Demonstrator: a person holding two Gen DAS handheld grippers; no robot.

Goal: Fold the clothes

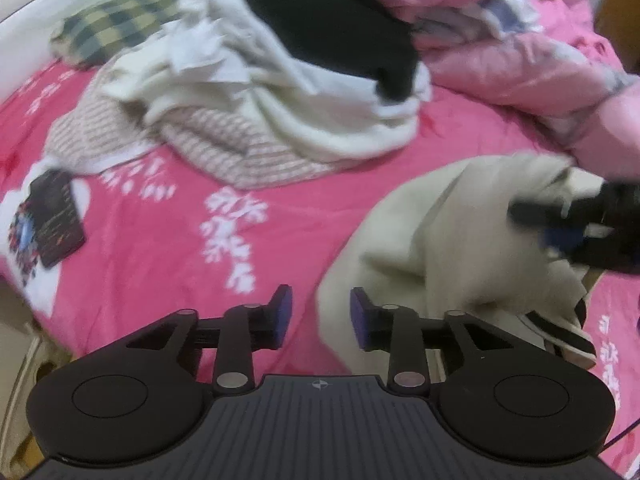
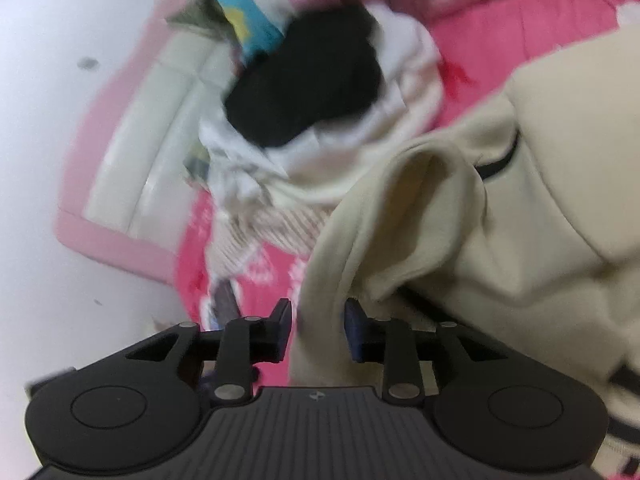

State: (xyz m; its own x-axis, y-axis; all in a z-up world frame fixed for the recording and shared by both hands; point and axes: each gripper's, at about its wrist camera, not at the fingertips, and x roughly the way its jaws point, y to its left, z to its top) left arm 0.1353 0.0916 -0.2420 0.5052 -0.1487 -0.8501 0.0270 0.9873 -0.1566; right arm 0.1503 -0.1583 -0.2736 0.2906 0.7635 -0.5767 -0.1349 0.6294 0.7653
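A beige garment (image 1: 440,240) lies crumpled on the pink bedsheet (image 1: 160,248), low and to the right in the left wrist view. My left gripper (image 1: 320,316) is open just off its left edge, nothing between the fingers. My right gripper (image 1: 560,228), blurred, is over the garment's right part. In the right wrist view the beige garment (image 2: 500,220) fills the right half with a raised fold. My right gripper (image 2: 319,330) is open there, with the cloth's edge showing in the gap between the fingers.
A pile of clothes (image 1: 280,92), white, black, striped and checked, sits beyond the garment. A pink quilt (image 1: 500,40) is bunched at the back right. A dark flat object (image 1: 56,220) lies at the left bed edge. White padded headboard (image 2: 152,136) and wall at left.
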